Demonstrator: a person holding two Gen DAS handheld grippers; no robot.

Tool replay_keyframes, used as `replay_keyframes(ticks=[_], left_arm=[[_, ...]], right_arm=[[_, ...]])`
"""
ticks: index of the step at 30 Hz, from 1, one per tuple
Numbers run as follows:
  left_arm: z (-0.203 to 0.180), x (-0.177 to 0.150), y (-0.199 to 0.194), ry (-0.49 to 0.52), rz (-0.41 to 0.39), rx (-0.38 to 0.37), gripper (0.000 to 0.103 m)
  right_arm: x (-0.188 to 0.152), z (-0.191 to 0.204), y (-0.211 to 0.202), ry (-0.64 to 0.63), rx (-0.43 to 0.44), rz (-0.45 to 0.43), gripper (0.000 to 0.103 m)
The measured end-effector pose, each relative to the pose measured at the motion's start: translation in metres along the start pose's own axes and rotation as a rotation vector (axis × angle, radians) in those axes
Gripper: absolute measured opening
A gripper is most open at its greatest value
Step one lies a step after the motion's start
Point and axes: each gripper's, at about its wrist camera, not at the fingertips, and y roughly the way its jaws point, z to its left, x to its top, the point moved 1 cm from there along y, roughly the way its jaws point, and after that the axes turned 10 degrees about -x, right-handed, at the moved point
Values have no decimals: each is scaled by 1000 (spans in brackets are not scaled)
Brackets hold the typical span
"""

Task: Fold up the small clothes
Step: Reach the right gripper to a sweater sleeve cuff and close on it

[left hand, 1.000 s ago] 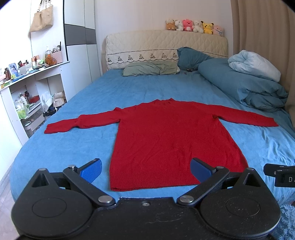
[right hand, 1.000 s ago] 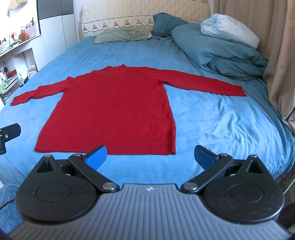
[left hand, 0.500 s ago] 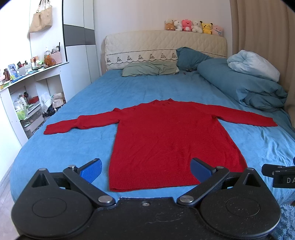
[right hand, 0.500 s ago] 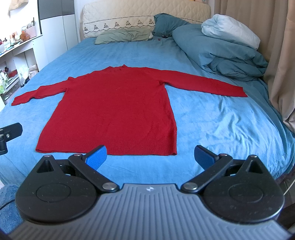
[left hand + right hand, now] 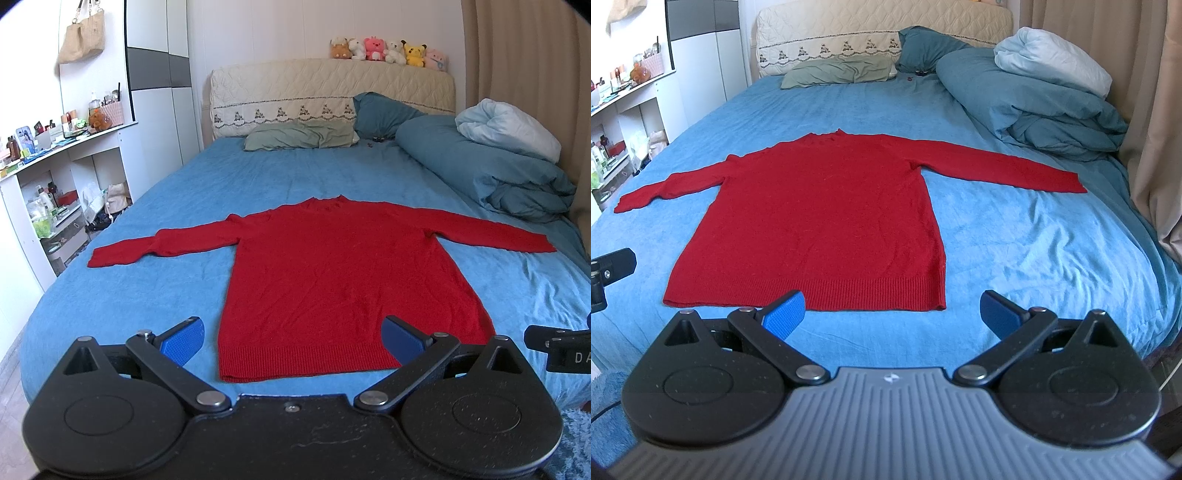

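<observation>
Blue sheet covers the bed (image 5: 258, 184), which fills most of both views. At its far end a cream quilted headboard (image 5: 295, 92) stands against the wall, with a green pillow (image 5: 299, 136) in front of it and a heaped blue duvet (image 5: 480, 173) on the right side, a pale bundle on top of that.

Red sweater (image 5: 340, 280) lies flat on the sheet near the foot of the bed, neck toward the headboard, both sleeves spread out sideways, ribbed hem nearest the cameras. It is unfolded.

White shelves (image 5: 55, 192) crowded with small items stand left of the bed, and a row of plush toys (image 5: 388, 51) sits on top of the headboard.

Left gripper (image 5: 291, 341) hangs over the hem's left half, jaws spread wide and holding nothing. Right gripper (image 5: 892, 312) hangs near the hem's right corner, jaws likewise spread and empty; its left pad overlaps the hem in view, though contact cannot be judged.
</observation>
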Motion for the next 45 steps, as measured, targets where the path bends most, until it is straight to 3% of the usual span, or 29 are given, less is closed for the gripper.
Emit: replay_keyframes(ticks=[7, 12, 17, 21, 25, 30, 34, 37, 43, 45], left_arm=[[-2, 52, 7, 22, -64, -13, 103], [-7, 115, 57, 51, -100, -77, 103], [-18, 170, 154, 75, -79, -120, 103], [-34, 193, 254, 98, -30, -162, 103], [-52, 196, 359, 79, 67, -217, 103], [-78, 192, 440, 80, 181, -216, 103], [-94, 186, 498, 39, 312, -223, 103], [-103, 179, 536, -6, 392, -215, 103], [-121, 166, 583, 13, 473, -164, 103], [-125, 167, 588, 58, 468, -150, 103]], right_arm=[[41, -29, 7, 82, -42, -34, 103], [85, -70, 46, 174, -86, -49, 103], [118, -119, 127, 296, -143, -37, 103], [131, -156, 210, 400, -179, -30, 103], [131, -184, 294, 501, -219, -32, 103], [127, -213, 364, 558, -269, -52, 103], [129, -244, 416, 620, -321, 35, 103], [130, -259, 447, 635, -354, 102, 89], [147, -268, 481, 561, -419, 113, 68], [153, -271, 488, 550, -434, 125, 46]])
